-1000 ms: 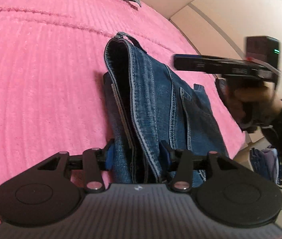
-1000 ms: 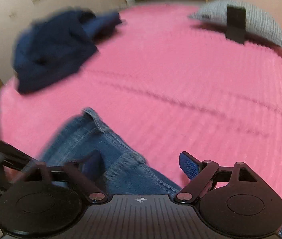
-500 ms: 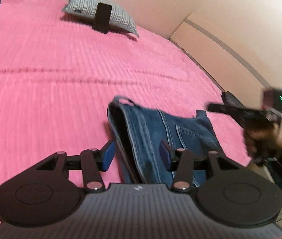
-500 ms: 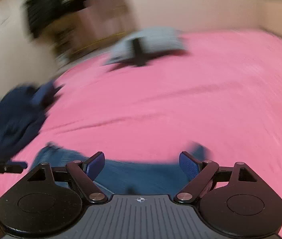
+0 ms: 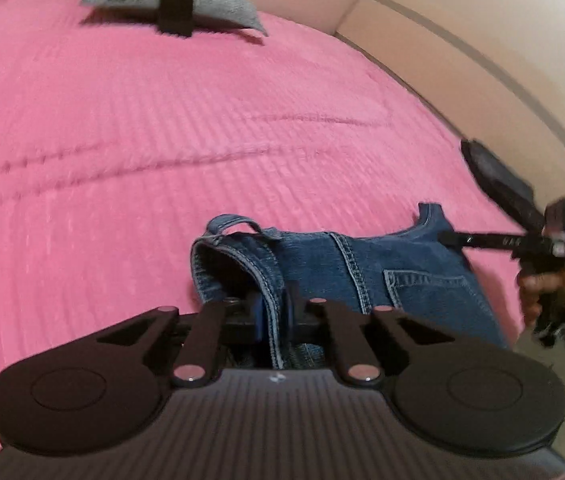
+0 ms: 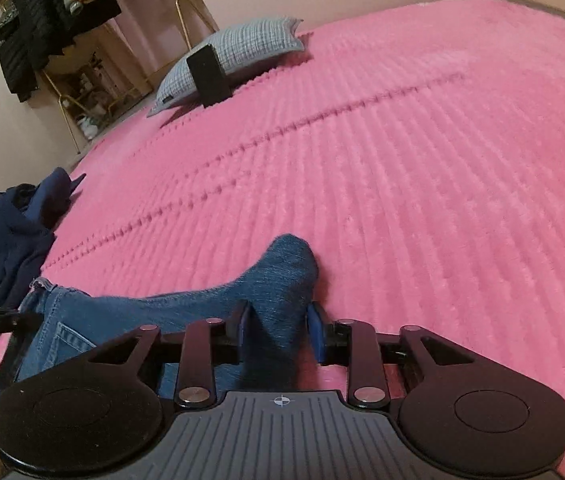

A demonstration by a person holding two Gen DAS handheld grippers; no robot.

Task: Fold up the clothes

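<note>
Folded blue jeans lie on the pink bed cover, near its front edge. My left gripper is shut on the stitched waistband edge at the jeans' left end. In the left wrist view the right gripper reaches in from the right, held by a hand, its tips at the jeans' far corner. In the right wrist view the right gripper is closing on a raised fold of the jeans. The denim fills the gap between the blue pads.
A grey pillow with a black block leaning on it lies at the far end of the bed. A crumpled navy garment sits at the bed's left edge. A rack of dark clothes stands beyond. A beige wall panel borders the right side.
My left gripper, open around the jeans' edge before, has closed on the waistband and drawn back. The right gripper swung over to the jeans' other end and its jaws narrowed around a fold.
</note>
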